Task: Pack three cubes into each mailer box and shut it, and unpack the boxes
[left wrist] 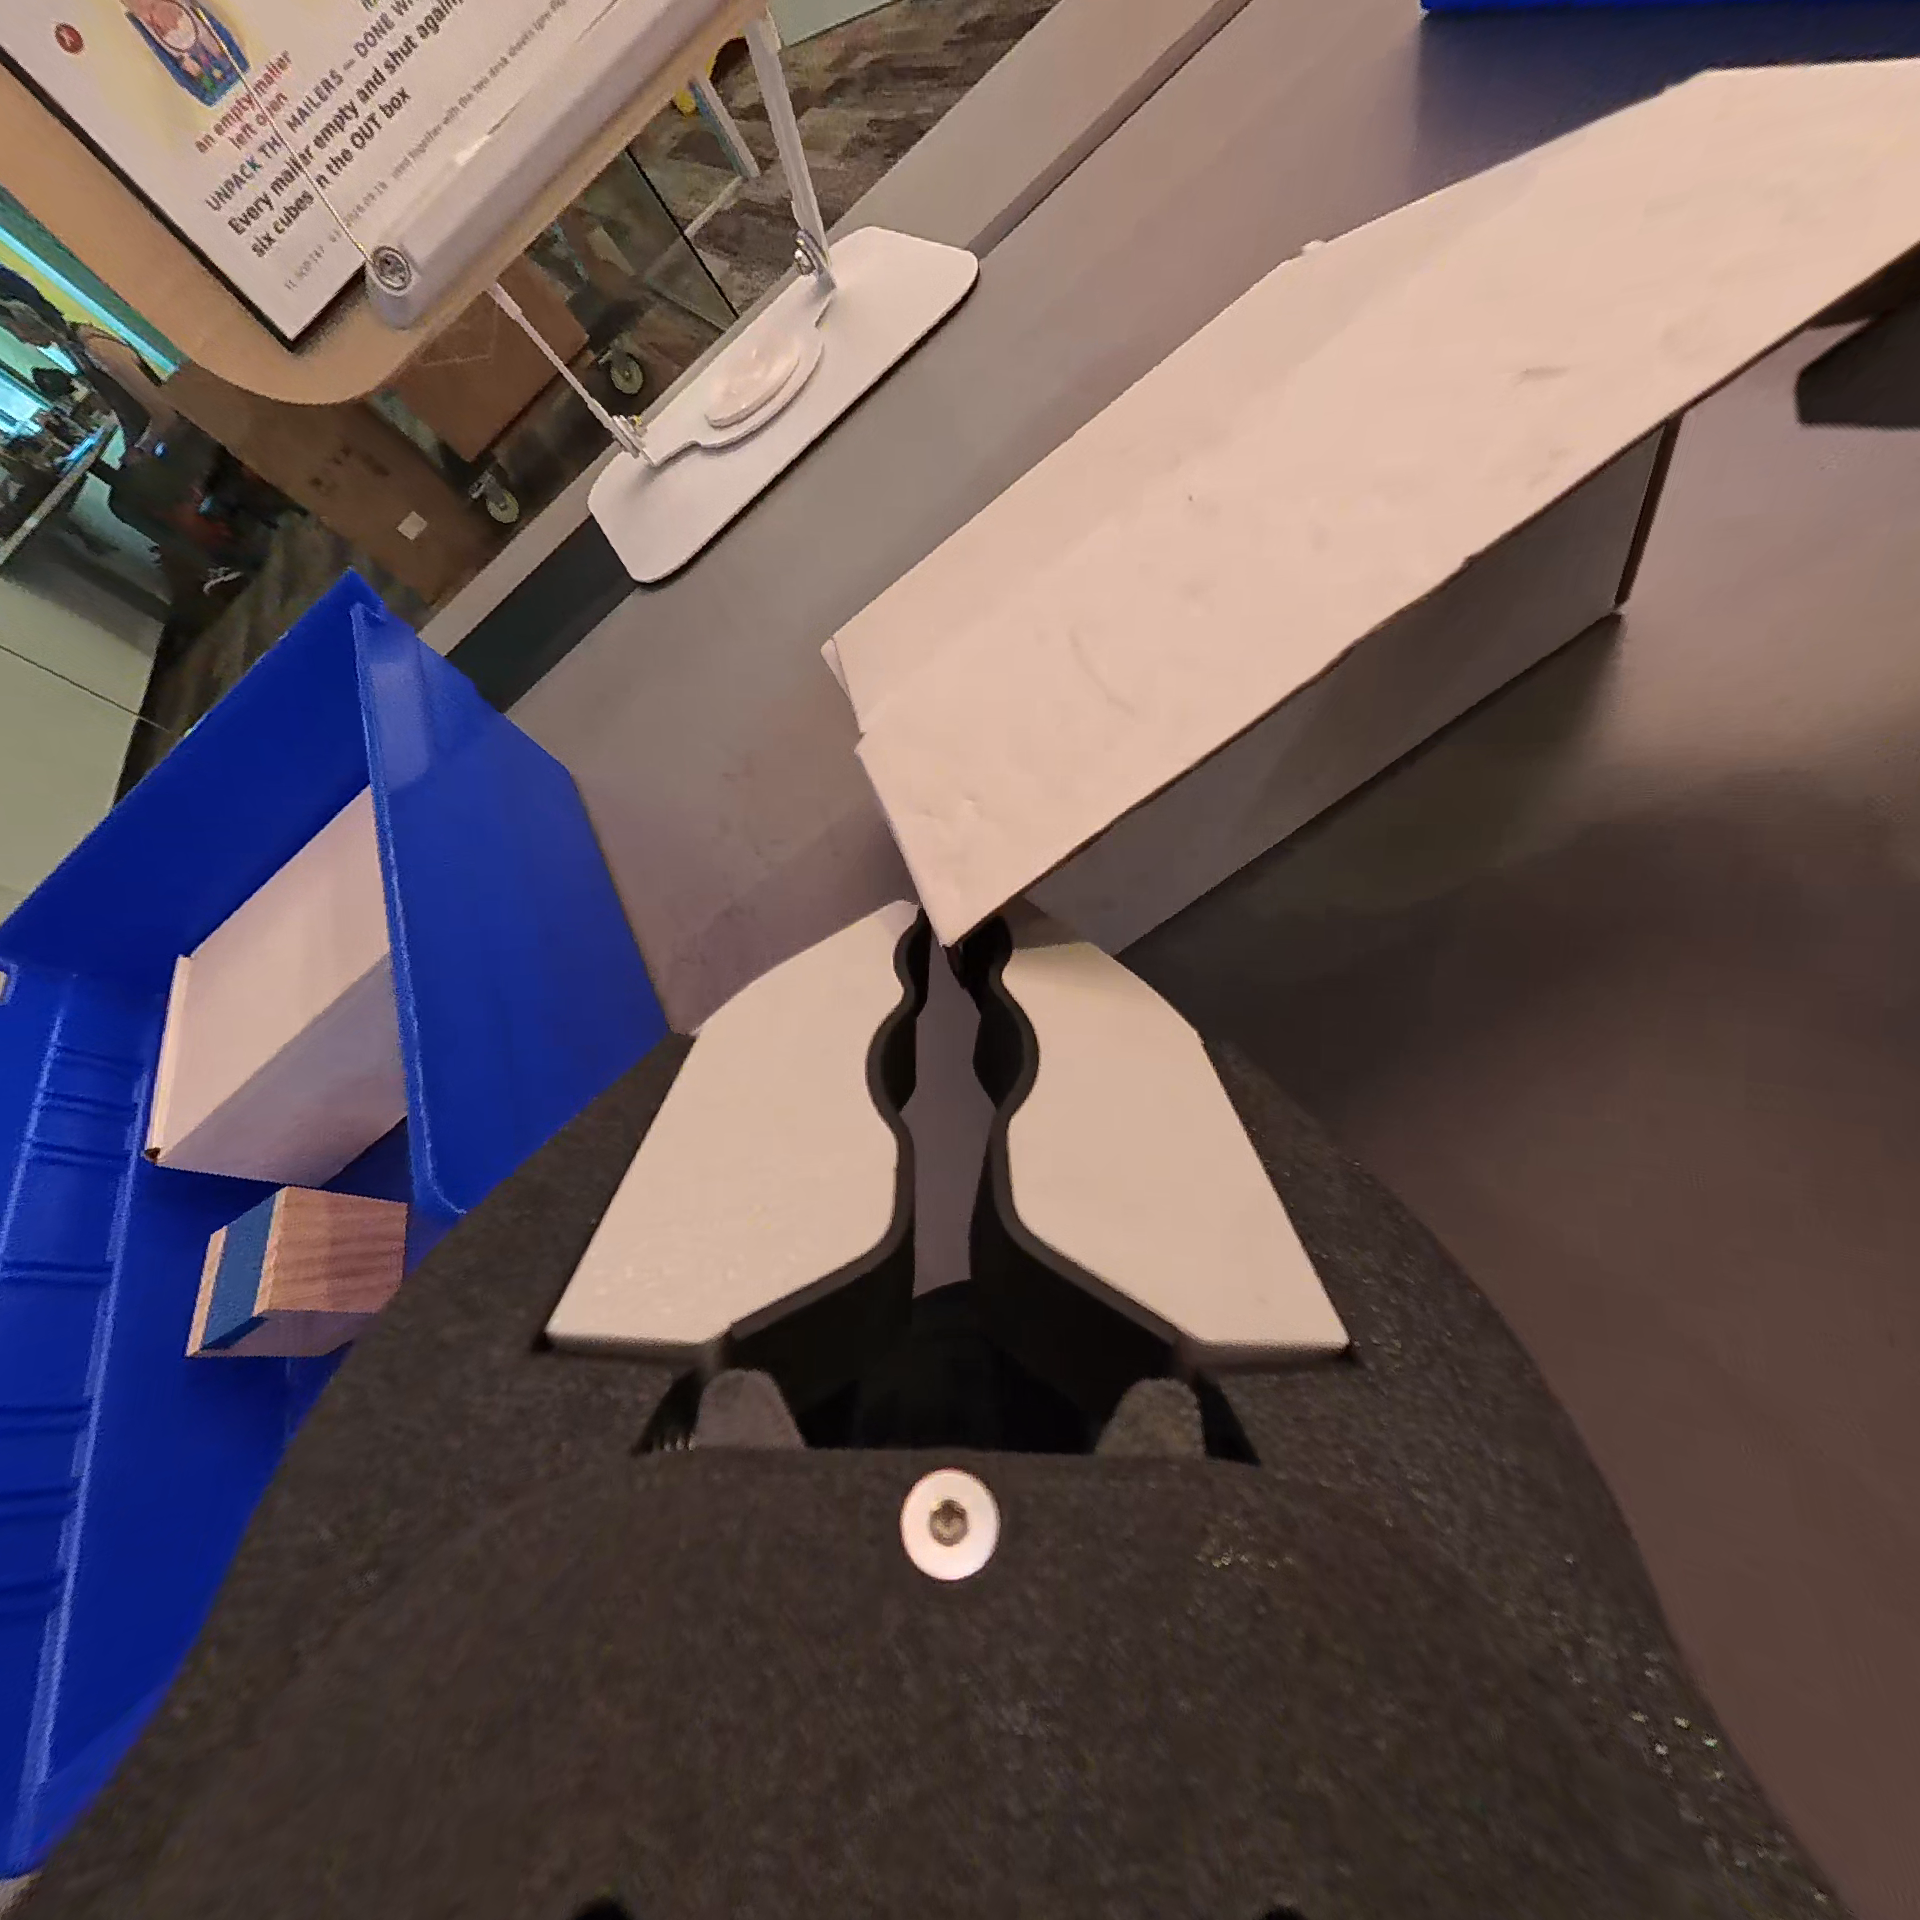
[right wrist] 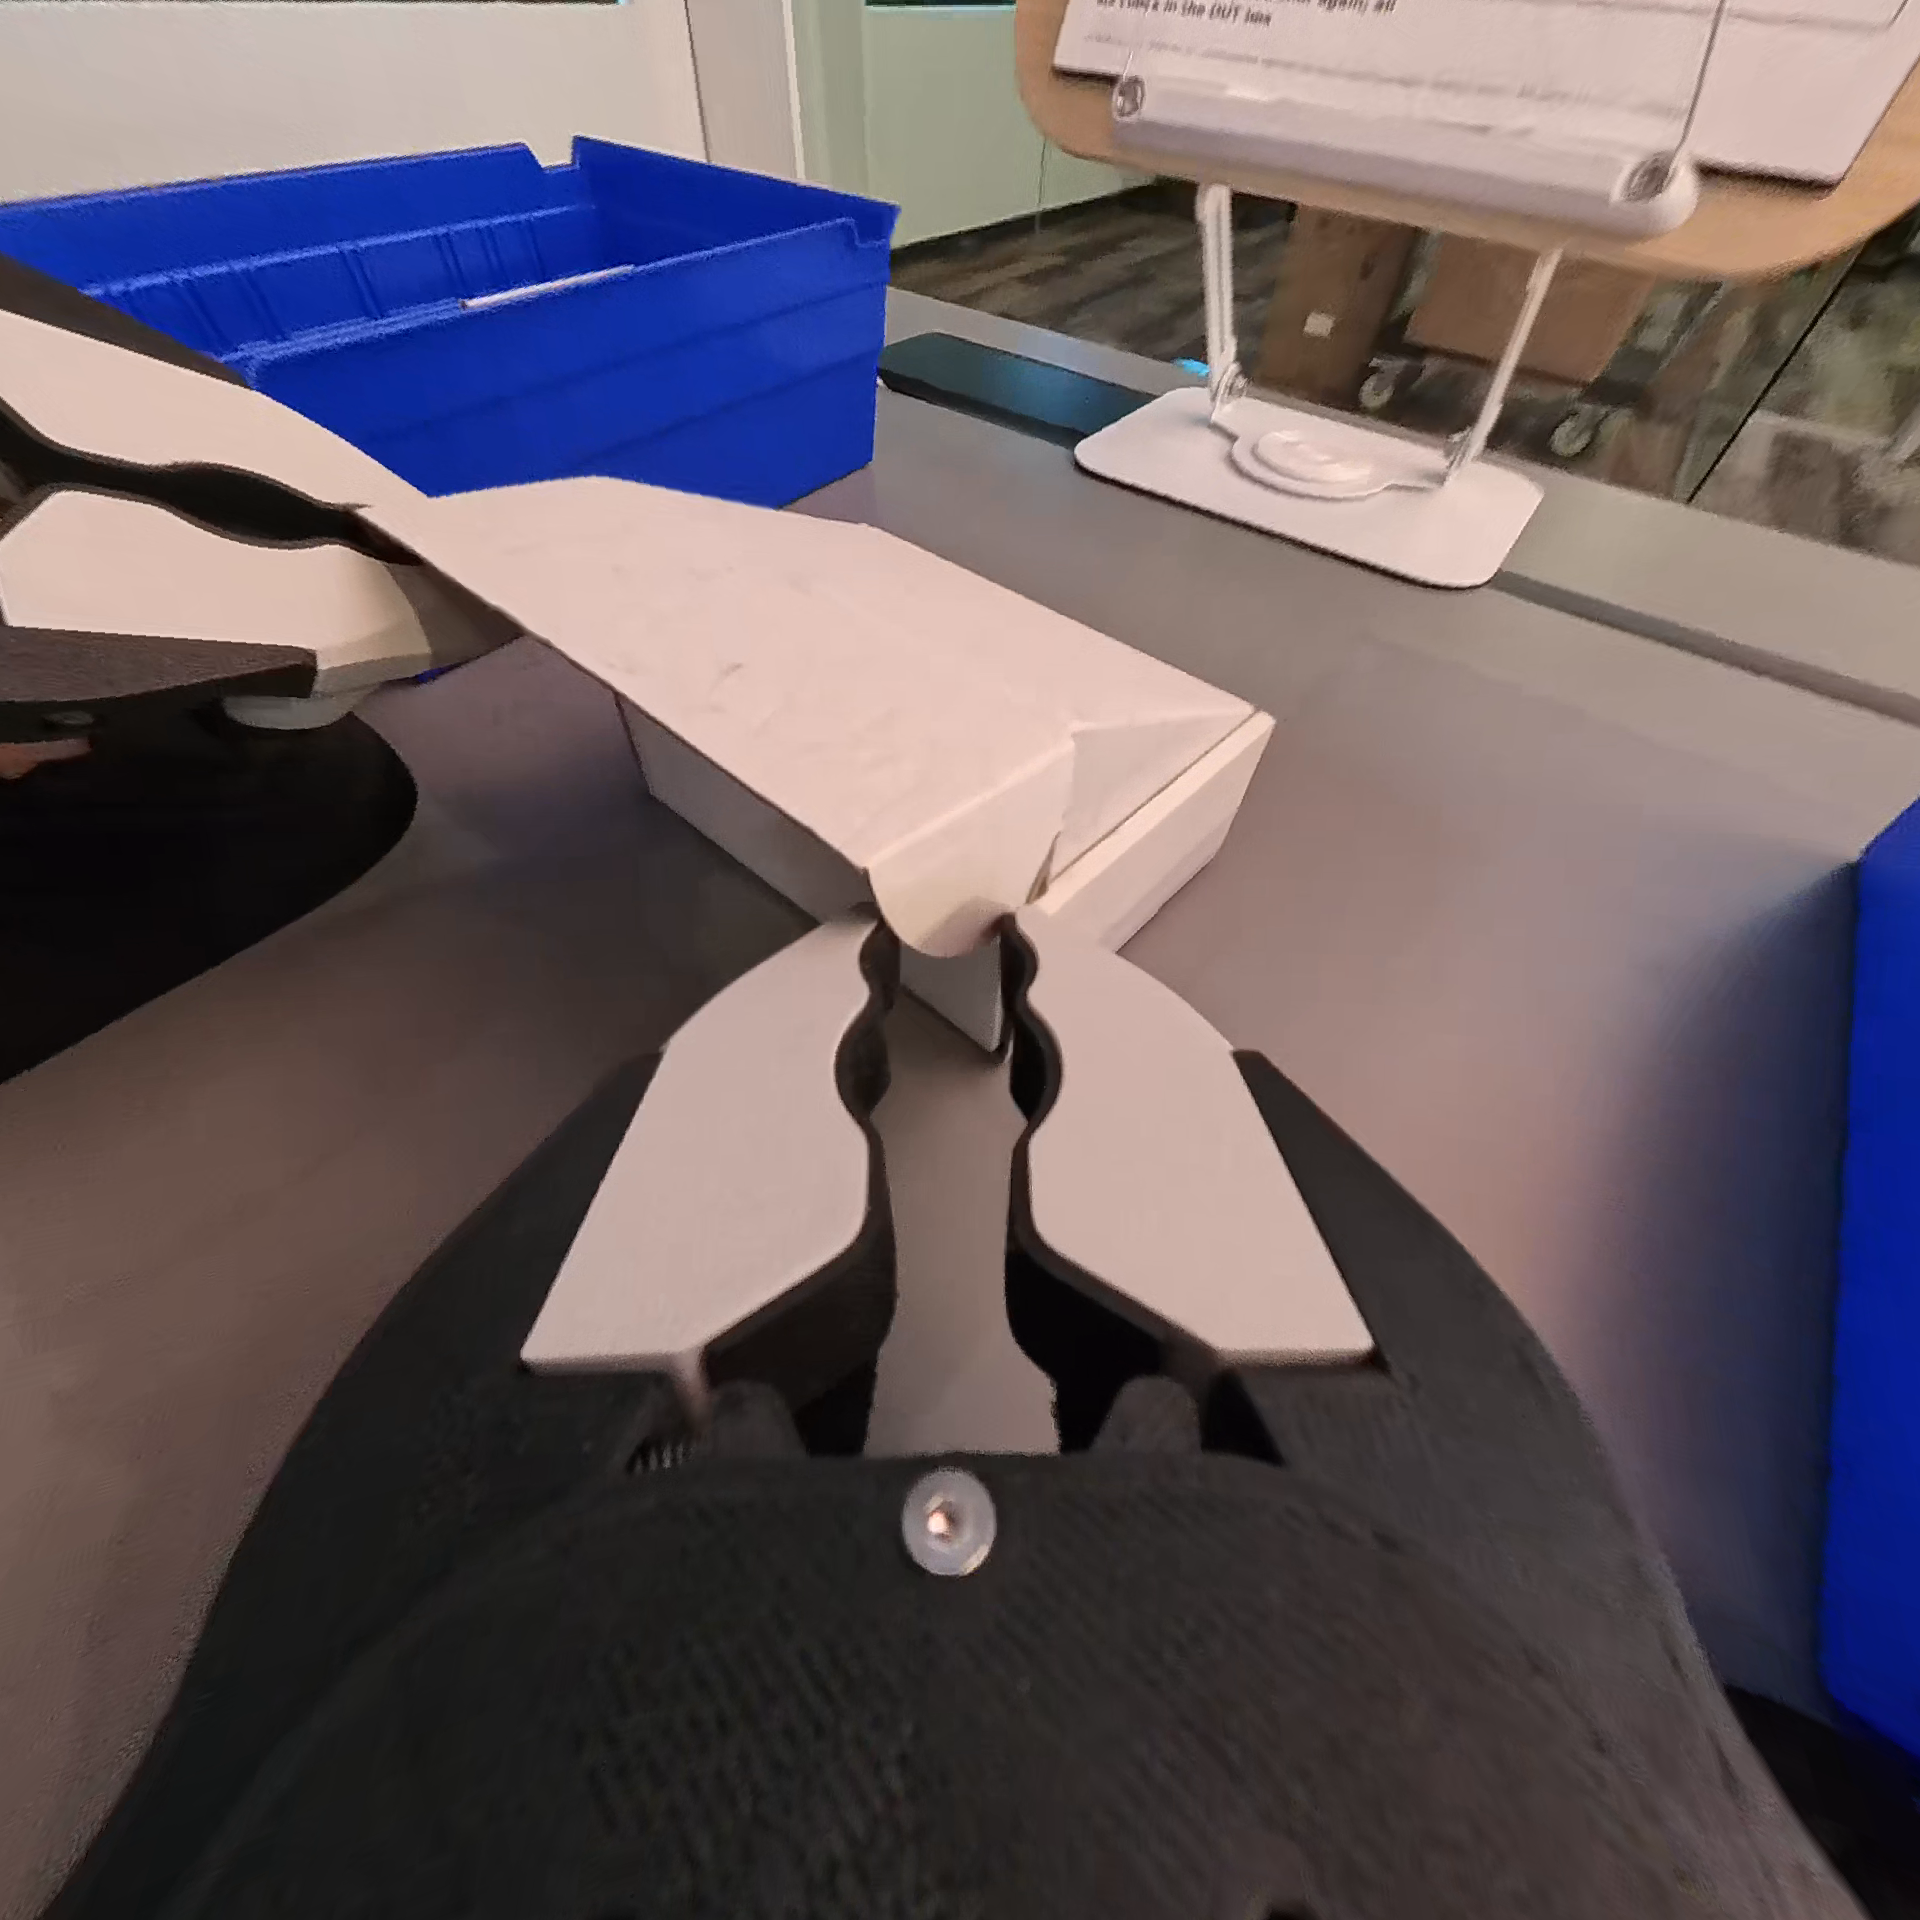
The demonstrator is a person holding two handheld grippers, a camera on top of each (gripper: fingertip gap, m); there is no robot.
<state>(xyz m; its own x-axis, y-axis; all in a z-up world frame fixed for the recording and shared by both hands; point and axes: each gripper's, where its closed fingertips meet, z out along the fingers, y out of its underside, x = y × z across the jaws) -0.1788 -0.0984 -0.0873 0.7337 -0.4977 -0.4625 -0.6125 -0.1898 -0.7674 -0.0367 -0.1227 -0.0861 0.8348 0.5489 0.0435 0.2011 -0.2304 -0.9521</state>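
Note:
A white mailer box (left wrist: 1351, 790) lies on the dark grey table, its lid (left wrist: 1299, 582) raised at a slant over it. My left gripper (left wrist: 951, 935) is shut on the lid's near corner. In the right wrist view the box (right wrist: 1153, 810) lies ahead, and my right gripper (right wrist: 940, 935) is closed on the bent front flap of the lid (right wrist: 779, 675). The left gripper (right wrist: 364, 530) shows there too, pinching the lid's far left corner. The box's inside is hidden under the lid. A wooden cube with a blue face (left wrist: 312, 1268) lies in a blue bin (left wrist: 468, 883) beside a second white mailer (left wrist: 281, 1018).
The blue bin (right wrist: 623, 395) stands at the table's left, behind the box. Another blue bin's wall (right wrist: 1881, 1247) is at the right edge. A white document stand (right wrist: 1320, 488) holding a printed sheet stands at the table's back edge (left wrist: 790, 416). Spacing between my two grippers at the tips: around 15 cm.

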